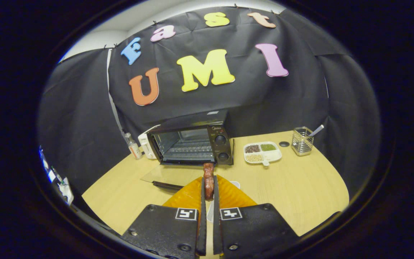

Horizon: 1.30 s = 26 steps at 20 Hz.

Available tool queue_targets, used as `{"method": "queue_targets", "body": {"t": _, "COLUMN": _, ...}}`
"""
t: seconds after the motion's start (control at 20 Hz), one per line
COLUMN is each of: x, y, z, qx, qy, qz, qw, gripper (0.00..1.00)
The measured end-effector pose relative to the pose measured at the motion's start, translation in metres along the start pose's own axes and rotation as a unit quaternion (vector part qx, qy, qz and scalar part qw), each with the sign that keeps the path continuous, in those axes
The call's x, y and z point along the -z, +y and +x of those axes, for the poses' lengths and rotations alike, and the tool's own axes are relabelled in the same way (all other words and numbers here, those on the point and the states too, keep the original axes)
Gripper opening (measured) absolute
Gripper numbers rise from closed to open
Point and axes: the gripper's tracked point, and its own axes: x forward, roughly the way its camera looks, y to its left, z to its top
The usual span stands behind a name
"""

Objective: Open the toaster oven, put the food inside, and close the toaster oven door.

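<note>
Gripper (209, 187) jaws pinching food (208, 180), long axis pointing ahead toward open toaster oven (192, 144).

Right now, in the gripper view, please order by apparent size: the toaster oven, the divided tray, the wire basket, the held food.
1. toaster oven
2. divided tray
3. wire basket and food, clamped in the tool: they look alike, and the food is nearer the camera, so unranked.

A staged recording booth: black cloth wall (282, 100) draped behind a wooden desk (300, 187) with kitchen props like a toaster oven (192, 142).
</note>
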Motion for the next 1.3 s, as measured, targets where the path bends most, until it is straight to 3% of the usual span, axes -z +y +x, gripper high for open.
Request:
{"method": "queue_targets", "body": {"t": 0.3, "x": 0.001, "y": 0.05, "z": 0.044, "qx": 0.0, "qy": 0.005, "qz": -0.009, "qw": 1.0, "gripper": 0.1}}
{"method": "queue_targets", "body": {"t": 0.8, "x": 0.002, "y": 0.112, "z": 0.141, "qx": -0.05, "qy": 0.054, "qz": 0.106, "qw": 0.992, "gripper": 0.1}}
{"method": "queue_targets", "body": {"t": 1.0, "x": -0.003, "y": 0.114, "z": 0.179, "qx": -0.073, "qy": 0.067, "qz": 0.209, "qw": 0.973, "gripper": 0.1}}
{"method": "queue_targets", "body": {"t": 1.15, "x": -0.016, "y": 0.114, "z": 0.208, "qx": -0.099, "qy": 0.058, "qz": 0.293, "qw": 0.949, "gripper": 0.1}}
{"method": "queue_targets", "body": {"t": 1.3, "x": -0.024, "y": 0.111, "z": 0.241, "qx": -0.113, "qy": 0.042, "qz": 0.337, "qw": 0.934, "gripper": 0.1}}
